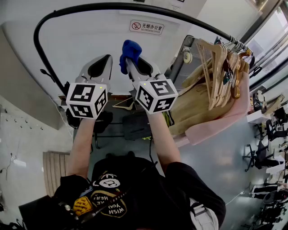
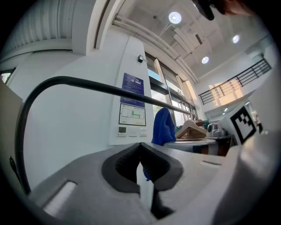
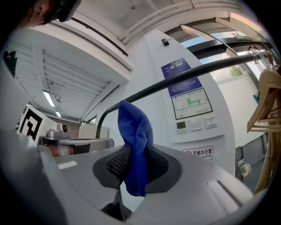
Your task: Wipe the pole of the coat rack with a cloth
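Note:
The black pole (image 1: 112, 6) of the coat rack arches across the top of the head view and curves down at the left. My right gripper (image 1: 129, 60) is shut on a blue cloth (image 1: 129, 51), held up a little below the pole without touching it. In the right gripper view the blue cloth (image 3: 135, 147) stands up from between the jaws, with the pole (image 3: 184, 79) beyond it. My left gripper (image 1: 101, 67) is raised beside the right one, shut with nothing in it. The pole (image 2: 88, 84) crosses the left gripper view, and the cloth (image 2: 163, 126) shows at the right.
Wooden hangers (image 1: 220, 67) and a tan coat (image 1: 202, 105) hang on the pole's right part. A no-smoking sign (image 1: 146, 27) is on the white wall behind. A wall panel with a blue notice (image 3: 186, 94) stands behind the pole. Chairs (image 1: 263, 155) stand at the far right.

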Demonstrator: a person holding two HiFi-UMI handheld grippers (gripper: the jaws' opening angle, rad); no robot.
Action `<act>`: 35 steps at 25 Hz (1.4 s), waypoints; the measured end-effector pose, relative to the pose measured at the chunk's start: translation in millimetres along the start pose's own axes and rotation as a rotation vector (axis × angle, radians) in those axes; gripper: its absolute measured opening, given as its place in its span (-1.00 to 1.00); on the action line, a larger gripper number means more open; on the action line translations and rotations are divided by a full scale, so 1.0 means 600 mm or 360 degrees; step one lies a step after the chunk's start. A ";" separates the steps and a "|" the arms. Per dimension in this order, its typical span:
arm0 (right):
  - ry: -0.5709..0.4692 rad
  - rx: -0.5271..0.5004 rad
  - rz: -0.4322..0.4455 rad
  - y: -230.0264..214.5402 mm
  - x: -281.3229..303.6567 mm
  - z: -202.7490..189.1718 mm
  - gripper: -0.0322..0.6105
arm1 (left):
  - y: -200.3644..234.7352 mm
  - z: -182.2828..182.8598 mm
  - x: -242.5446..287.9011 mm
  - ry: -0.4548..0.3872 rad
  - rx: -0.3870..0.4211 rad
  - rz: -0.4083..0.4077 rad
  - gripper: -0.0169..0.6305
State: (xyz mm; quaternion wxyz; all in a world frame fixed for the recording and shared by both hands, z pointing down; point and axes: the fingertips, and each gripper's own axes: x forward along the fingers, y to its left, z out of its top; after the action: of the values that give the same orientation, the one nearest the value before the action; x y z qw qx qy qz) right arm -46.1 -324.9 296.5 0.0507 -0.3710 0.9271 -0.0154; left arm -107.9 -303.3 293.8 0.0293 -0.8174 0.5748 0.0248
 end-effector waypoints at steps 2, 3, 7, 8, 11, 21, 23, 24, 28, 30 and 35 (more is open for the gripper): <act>-0.0003 -0.0032 -0.0024 -0.002 -0.007 0.006 -0.68 | 0.001 0.010 -0.006 -0.0022 0.0015 0.0014 -0.94; -0.0005 -0.0045 -0.0034 -0.003 -0.010 0.009 -0.68 | 0.001 0.014 -0.009 -0.0031 0.0025 0.0020 -0.94; -0.0024 -0.0071 -0.0048 -0.009 -0.019 0.018 -0.68 | -0.006 0.024 -0.011 -0.0051 0.0051 0.0019 -0.95; -0.0031 -0.0072 -0.0043 -0.010 -0.019 0.019 -0.68 | -0.007 0.025 -0.010 -0.0052 0.0052 0.0016 -0.94; -0.0051 -0.0066 -0.0028 -0.009 -0.015 0.018 -0.68 | -0.007 0.023 -0.010 -0.0046 0.0049 0.0012 -0.95; -0.0312 -0.0185 0.0031 0.027 0.100 0.102 -0.67 | 0.038 0.026 -0.043 -0.0054 0.0016 0.0106 -0.94; -0.0393 -0.0252 0.0036 0.044 0.127 0.131 -0.67 | 0.050 0.025 -0.051 -0.0052 0.0011 0.0128 -0.94; -0.0422 -0.0280 0.0032 0.049 0.139 0.143 -0.67 | 0.055 0.025 -0.053 -0.0052 0.0007 0.0136 -0.94; -0.0476 -0.0349 -0.0017 0.056 0.169 0.177 -0.67 | 0.070 0.025 -0.065 -0.0055 -0.0006 0.0160 -0.94; -0.0481 -0.0378 -0.0047 0.052 0.172 0.179 -0.67 | 0.075 0.025 -0.071 -0.0057 -0.0009 0.0166 -0.94; -0.0456 -0.0354 -0.0143 0.008 0.158 0.177 -0.67 | 0.076 0.019 -0.065 -0.0048 -0.0028 0.0146 -0.94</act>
State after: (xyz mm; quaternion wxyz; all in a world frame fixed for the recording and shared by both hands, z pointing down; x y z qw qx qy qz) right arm -106.5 -385.7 182.7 0.1402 -0.4138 0.8888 0.1380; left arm -163.9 -281.1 284.7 0.0295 -0.7899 0.6109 0.0436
